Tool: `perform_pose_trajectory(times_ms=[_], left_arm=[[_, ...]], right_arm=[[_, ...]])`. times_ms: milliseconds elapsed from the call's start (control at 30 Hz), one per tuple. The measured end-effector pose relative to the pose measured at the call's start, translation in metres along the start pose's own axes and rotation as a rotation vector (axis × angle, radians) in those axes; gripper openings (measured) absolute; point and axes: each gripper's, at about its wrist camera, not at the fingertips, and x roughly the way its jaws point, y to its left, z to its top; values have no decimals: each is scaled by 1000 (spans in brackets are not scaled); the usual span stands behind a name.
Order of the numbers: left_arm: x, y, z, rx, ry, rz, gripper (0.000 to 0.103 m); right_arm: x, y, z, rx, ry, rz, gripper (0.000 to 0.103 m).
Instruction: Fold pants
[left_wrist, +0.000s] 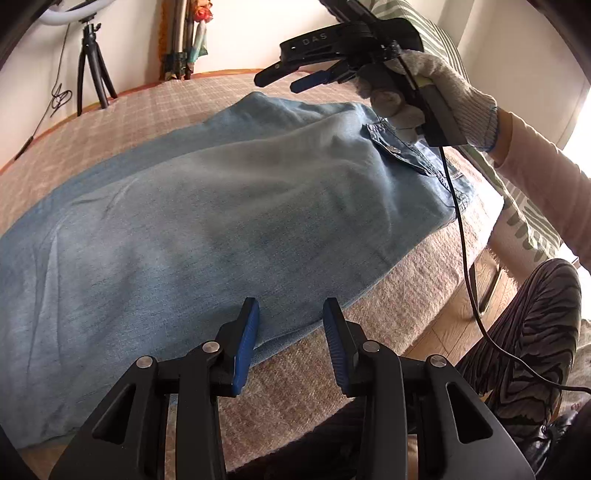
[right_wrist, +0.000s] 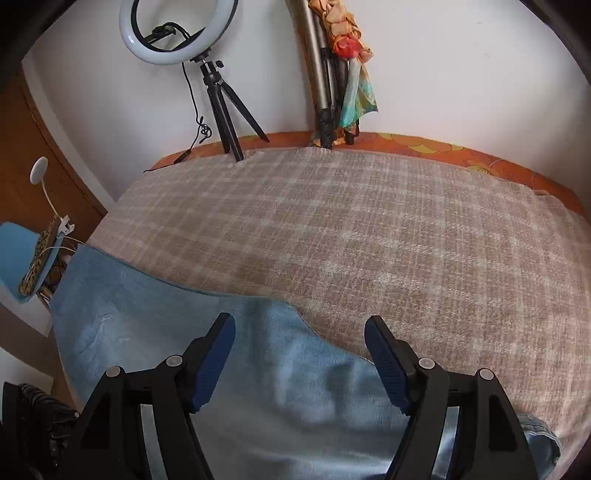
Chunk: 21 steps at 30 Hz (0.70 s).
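Pants (left_wrist: 207, 206), light blue denim, lie flat across the plaid blanket (left_wrist: 369, 325) on the bed, waistband toward the right. Left gripper (left_wrist: 291, 314) hovers over the near hem edge, its 2 fingers apart, gripping nothing. Right gripper (left_wrist: 284, 79), held in a gloved hand (left_wrist: 424, 88), hangs above the waistband end, fingers apart. No containers are visible.

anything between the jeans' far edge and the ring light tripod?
Only bare plaid blanket between the jeans and the tripod, per the right wrist view.
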Motion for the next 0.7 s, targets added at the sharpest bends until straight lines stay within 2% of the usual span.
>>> perform_pose_trajectory(times_ms=[33, 67, 100, 167, 200, 267, 367, 400, 467, 533, 567, 600, 633, 667, 700], left_arm=[[0, 0, 0, 0, -2, 1, 34], [0, -1, -1, 3, -4, 2, 34], [-1, -2, -2, 5, -6, 3, 34], [-1, -2, -2, 9, -8, 1, 34], [-1, -2, -2, 9, -7, -1, 34], [-1, -2, -2, 17, -7, -3, 34], [-1, -5, -6, 47, -20, 7, 34], [-2, -6, -7, 52, -24, 9, 34], [-5, -6, -7, 46, -21, 8, 34], [-10, -4, -7, 27, -18, 2, 34], [-13, -3, -8, 19, -21, 11, 34], [-17, -1, -8, 10, -27, 24, 34], [-23, 2, -9, -6, -36, 31, 34], [-30, 6, -10, -28, -49, 35, 34], [-39, 12, -10, -53, -66, 40, 34]], right_arm=[[11, -1, 4, 4, 23, 8, 75], [20, 0, 6, 5, 39, 16, 70], [26, 1, 6, 5, 52, 24, 51], [34, 8, 5, -17, 89, 73, 21], [34, 15, 3, -51, 91, 57, 14], [29, 27, 0, -126, 63, -8, 8], [25, 19, 7, -102, 0, -53, 3], [30, 13, 11, -76, 5, -69, 0], [42, 5, 14, -36, 28, -69, 0], [47, 7, 13, -56, 43, -79, 2], [44, 6, 12, -54, 40, -80, 6], [40, 6, 12, -49, 31, -86, 24], [34, 6, 12, -50, 15, -111, 34], [26, 6, 12, -54, -9, -134, 40], [17, 7, 13, -51, -31, -137, 40]])
